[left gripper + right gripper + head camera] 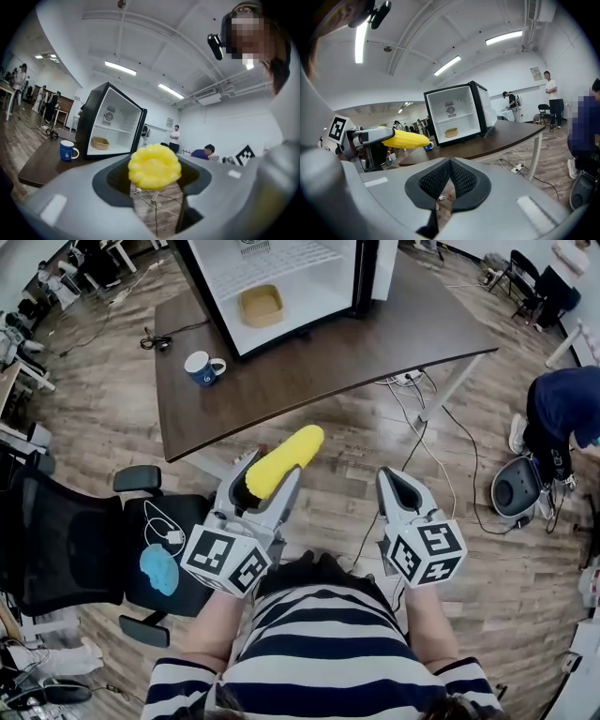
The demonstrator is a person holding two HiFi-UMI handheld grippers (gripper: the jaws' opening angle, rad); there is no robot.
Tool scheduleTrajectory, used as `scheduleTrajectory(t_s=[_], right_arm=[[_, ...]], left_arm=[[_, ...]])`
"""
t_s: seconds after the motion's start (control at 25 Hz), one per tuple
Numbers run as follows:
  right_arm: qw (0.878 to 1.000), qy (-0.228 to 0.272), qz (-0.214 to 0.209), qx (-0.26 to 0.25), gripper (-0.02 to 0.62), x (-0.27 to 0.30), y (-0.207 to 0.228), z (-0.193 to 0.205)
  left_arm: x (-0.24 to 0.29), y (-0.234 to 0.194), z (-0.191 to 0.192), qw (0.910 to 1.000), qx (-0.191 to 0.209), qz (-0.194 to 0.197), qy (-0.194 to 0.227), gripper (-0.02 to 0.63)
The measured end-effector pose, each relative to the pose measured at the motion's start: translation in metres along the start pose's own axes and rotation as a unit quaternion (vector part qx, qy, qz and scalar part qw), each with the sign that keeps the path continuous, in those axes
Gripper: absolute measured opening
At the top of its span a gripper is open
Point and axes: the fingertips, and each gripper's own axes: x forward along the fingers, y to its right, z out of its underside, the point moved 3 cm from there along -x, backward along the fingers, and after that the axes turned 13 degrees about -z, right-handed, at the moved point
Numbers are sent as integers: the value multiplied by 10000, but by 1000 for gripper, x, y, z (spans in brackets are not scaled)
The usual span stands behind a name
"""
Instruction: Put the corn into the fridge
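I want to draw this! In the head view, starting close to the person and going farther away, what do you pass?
left gripper → corn → table → mug → fridge

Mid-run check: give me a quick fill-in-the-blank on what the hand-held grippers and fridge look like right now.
The corn is clamped in the ____ hand-held gripper.
The fridge on the table stands ____.
The mug beside it is ____.
Missing words: left; open; blue.
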Motion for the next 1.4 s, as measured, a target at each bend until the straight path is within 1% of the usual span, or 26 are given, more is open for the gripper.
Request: scheduleTrajectory(t_s=[0.16, 0.4, 0.56, 0.72, 1.04, 1.4], right_arm=[[9999, -29, -151, -24, -8, -6, 12, 0], [9996, 26, -279, 15, -8, -3, 19, -3], [9995, 92, -288, 59, -8, 1, 27, -9], [9997, 73, -245, 58, -8, 10, 39, -16], [9994, -176, -273, -91, -8, 49, 65, -38], [9982, -187, -516, -241, -8, 118, 85, -71]], left_arm=[[-1, 14, 3, 9999, 33, -143, 25, 0], [4, 13, 1, 9994, 4, -333, -16, 0], [15, 13, -6, 9993, 67, -365, 17, 0], [38, 10, -12, 9995, 42, -308, 89, 0], [98, -5, -24, 9995, -143, -217, 166, 0], [153, -37, -43, 9993, -118, -246, 269, 0]])
